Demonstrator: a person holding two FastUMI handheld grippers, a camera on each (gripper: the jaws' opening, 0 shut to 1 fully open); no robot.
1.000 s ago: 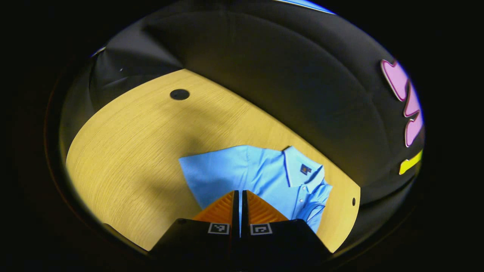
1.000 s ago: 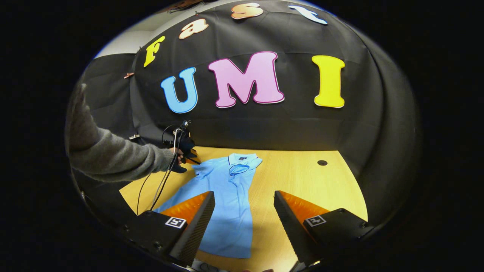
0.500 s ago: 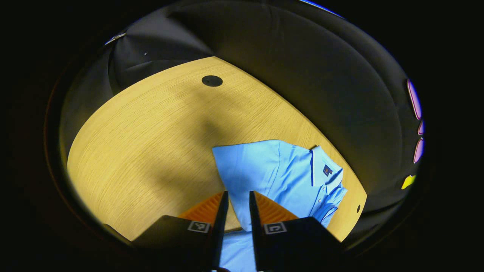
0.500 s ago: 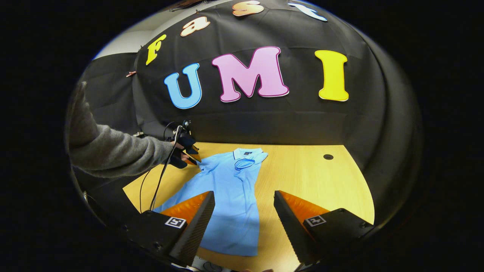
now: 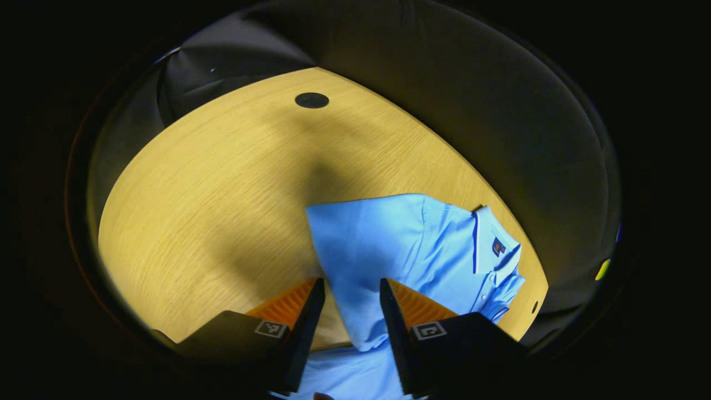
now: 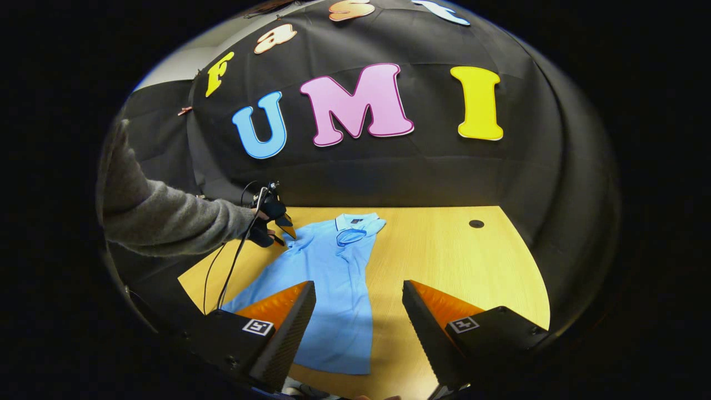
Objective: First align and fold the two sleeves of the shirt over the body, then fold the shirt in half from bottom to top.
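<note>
A light blue polo shirt [image 5: 411, 250] lies flat on the wooden table [image 5: 211, 194], its collar [image 5: 500, 247] at the right. My left gripper [image 5: 353, 311] is open just over the shirt's near edge, and blue cloth shows in the gap between its fingers. In the right gripper view the shirt [image 6: 333, 278] stretches away from me, collar at the far end, with one sleeve [image 6: 351, 237] folded onto the chest. The left gripper [image 6: 283, 229] hovers by the shirt's far left shoulder, held by a hand in a grey sleeve [image 6: 166, 222]. My right gripper [image 6: 358, 316] stands open above the hem.
A black round hole [image 6: 476, 224] sits in the table at the far right; the same hole [image 5: 311, 100] appears far off in the left gripper view. A cable [image 6: 233, 266] hangs from the left gripper across the table's left edge. Black cloth walls the booth.
My left gripper went from shut to open, and the blue cloth now lies loose between its fingers. The right gripper has hardly moved.
</note>
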